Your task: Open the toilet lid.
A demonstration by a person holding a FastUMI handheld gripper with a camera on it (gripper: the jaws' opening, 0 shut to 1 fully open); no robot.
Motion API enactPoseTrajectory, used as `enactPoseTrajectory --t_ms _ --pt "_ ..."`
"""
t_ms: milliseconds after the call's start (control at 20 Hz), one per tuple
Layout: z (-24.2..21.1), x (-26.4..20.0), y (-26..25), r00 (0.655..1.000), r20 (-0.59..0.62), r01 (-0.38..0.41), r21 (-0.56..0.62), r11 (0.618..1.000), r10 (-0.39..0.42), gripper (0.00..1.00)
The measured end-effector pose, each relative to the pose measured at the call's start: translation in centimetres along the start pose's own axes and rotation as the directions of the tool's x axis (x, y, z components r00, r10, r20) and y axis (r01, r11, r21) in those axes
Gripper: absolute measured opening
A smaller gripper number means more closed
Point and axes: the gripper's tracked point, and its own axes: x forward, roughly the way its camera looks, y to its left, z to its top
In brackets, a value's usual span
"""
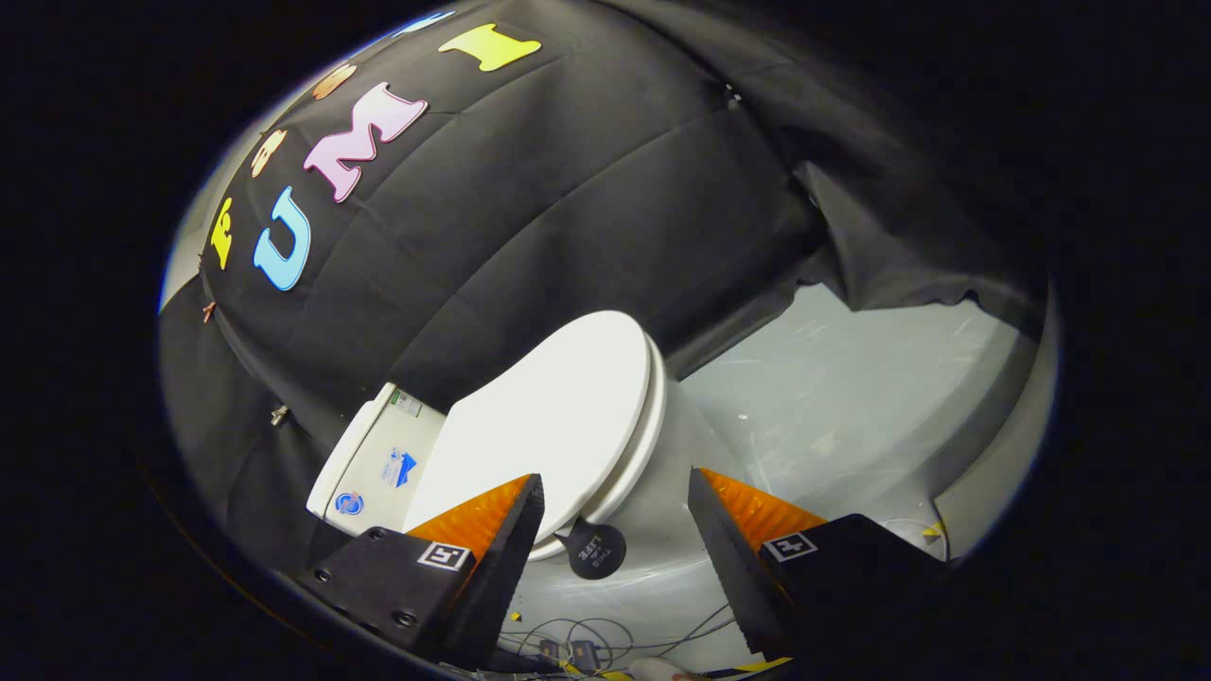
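Closed toilet lid (549,416) down flat on the seat (636,463), white, lying just ahead of the gripper (615,492) and slightly toward its left finger. Long axis running from the cistern (378,463), set against the black cloth wall (568,208), out to the rounded front rim, which points away toward the bare grey floor (851,397). Whole view tilted, so the toilet sits slanted across it.

Fingers spread wide, gripping nothing; open gap between them framing the near side edge of lid and seat. Left fingertip (530,501) overlapping the lid's edge in the view, touching or merely near it impossible to tell. Right fingertip (705,501) standing apart from the lid, over the pan's (681,416) flank.

Small round black tab (596,549) sticking out from beneath the seat rim, in the gap between the fingers, closer to the left one; probably the handle meant for lifting, though that is a guess. Loose cables (605,638) on the floor below the fingers.

Lid not yet raised. Next move likely: close in on the tab or lid edge, then swing up toward the cistern.
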Motion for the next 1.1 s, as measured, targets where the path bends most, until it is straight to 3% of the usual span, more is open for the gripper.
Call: enactPoseTrajectory --t_ms 250,600,700,850,1000,1100 --pt "-2.1 0.1 -1.2 0.997 -0.074 -0.01 0.181 0.983 0.024 0.97" --pt "-3.1 0.6 -0.5 0.985 -0.099 -0.088 0.423 0.902 0.143 0.94" --pt "-3.5 0.7 -0.4 0.981 -0.106 -0.098 0.453 0.886 0.162 0.85" --pt "-4.0 0.9 0.4 0.973 -0.12 -0.124 0.458 0.88 0.199 0.85" --pt "-4.2 1.1 0.6 0.97 -0.126 -0.126 0.467 0.875 0.207 0.45" --pt "-4.2 1.3 1.1 0.965 -0.123 -0.147 0.476 0.867 0.231 0.45"
